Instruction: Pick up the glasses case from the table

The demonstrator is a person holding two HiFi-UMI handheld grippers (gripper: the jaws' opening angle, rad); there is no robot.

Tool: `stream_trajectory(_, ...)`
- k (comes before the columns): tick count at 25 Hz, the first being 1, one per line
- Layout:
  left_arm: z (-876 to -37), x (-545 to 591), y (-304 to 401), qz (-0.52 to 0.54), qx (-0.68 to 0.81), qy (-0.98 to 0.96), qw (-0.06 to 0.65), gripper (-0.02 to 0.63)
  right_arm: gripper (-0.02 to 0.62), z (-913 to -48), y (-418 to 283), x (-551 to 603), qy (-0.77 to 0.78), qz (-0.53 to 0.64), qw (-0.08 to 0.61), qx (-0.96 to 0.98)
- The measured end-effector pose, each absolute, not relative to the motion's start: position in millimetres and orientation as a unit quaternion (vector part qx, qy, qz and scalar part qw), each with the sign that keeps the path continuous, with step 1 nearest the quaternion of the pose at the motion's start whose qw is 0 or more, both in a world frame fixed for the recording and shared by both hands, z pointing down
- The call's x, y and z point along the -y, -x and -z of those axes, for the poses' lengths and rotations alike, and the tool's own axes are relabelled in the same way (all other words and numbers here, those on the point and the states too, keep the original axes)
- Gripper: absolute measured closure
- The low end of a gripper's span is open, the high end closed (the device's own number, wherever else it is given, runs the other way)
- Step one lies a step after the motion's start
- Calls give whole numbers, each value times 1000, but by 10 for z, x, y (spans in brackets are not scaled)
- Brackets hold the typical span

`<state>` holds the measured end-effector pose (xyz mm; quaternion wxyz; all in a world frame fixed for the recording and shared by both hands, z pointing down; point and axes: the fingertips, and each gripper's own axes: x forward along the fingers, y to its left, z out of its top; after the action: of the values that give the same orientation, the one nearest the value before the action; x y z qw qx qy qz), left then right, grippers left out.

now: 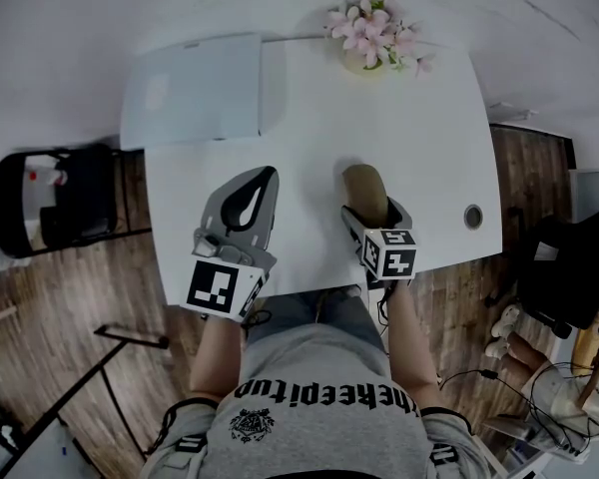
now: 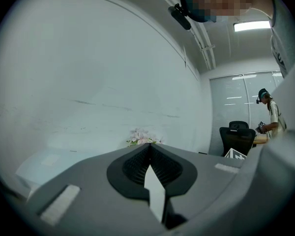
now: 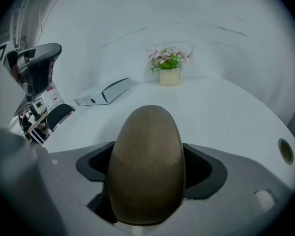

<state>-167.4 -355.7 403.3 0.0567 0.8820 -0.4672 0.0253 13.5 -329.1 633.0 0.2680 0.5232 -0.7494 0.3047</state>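
right hand-held gripper [image 3: 148,154] spread wide around glasses case [image 3: 146,171], left hand-held gripper [image 2: 148,146] pressed together

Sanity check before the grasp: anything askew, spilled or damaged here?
Nothing stands out. The glasses case lies intact between the right gripper's open jaws; the flower pot stands upright; no spill on the table.

The middle of the white table [image 1: 309,128] is bare; there I can pass freely. The flat white box [image 1: 192,88] blocks the upper left, the flower pot [image 1: 363,56] the top, the glasses case [image 1: 365,194] lies below it.
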Motion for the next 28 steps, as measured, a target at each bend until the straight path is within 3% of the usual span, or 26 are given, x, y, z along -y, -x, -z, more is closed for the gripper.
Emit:
stream_trajectory(7, -3995, 3513, 1629, -26, 465, -883, 52, 586, 195, -6140, -109, 3259, -522, -291, 231, 768)
stream_trajectory(18, -3832, 3332, 1451, -16, 461, -887, 35, 586, 195, -5219, -146, 3289, -527, -234, 106, 810)
stream_trajectory(28, -3643, 3066, 1290, -6, 469, -883, 15, 586, 195, -4642, -227, 3115, -512, -188, 58, 836)
